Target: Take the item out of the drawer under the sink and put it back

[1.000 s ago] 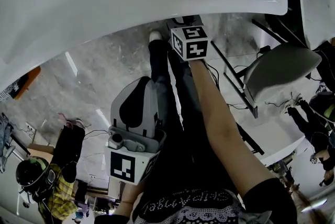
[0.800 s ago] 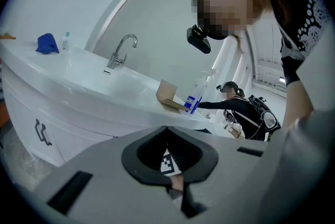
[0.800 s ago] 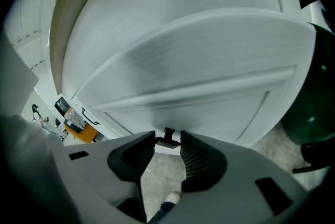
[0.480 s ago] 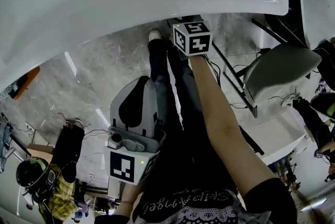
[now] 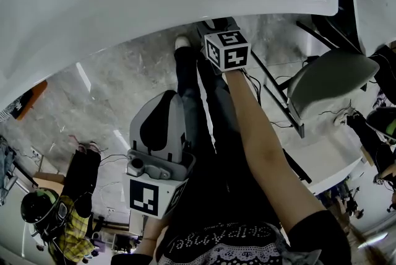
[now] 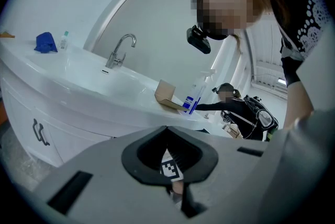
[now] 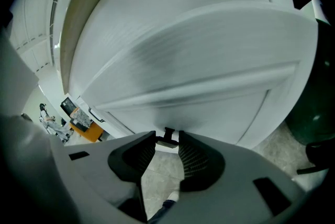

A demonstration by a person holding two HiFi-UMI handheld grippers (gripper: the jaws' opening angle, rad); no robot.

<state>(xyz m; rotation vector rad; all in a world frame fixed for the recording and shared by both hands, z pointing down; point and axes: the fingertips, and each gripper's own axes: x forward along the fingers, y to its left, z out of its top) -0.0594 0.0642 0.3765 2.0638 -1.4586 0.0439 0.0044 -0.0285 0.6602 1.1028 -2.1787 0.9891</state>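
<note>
In the right gripper view, the white curved drawer front (image 7: 199,76) of the cabinet under the sink fills the picture. Its small dark handle (image 7: 168,137) sits between the ribbed pads of my right gripper (image 7: 167,136), which is shut on it. From the head view only the right gripper's marker cube (image 5: 226,50) shows, tucked under the edge of the white sink counter (image 5: 124,4); its jaws are hidden there. My left gripper (image 5: 162,99) hangs lower, shut and holding nothing, pointing up at the counter (image 6: 78,76). No item from the drawer is visible.
On the counter stand a faucet (image 6: 120,50), a blue cloth (image 6: 45,42), a cardboard box (image 6: 166,96) and a spray bottle (image 6: 194,97). A second cabinet handle (image 6: 37,131) is at the left. A grey chair (image 5: 328,84) stands at the right. Another person (image 6: 238,108) is behind.
The right gripper's marker cube has shifted only slightly under the counter edge. The left gripper has stayed where it was.
</note>
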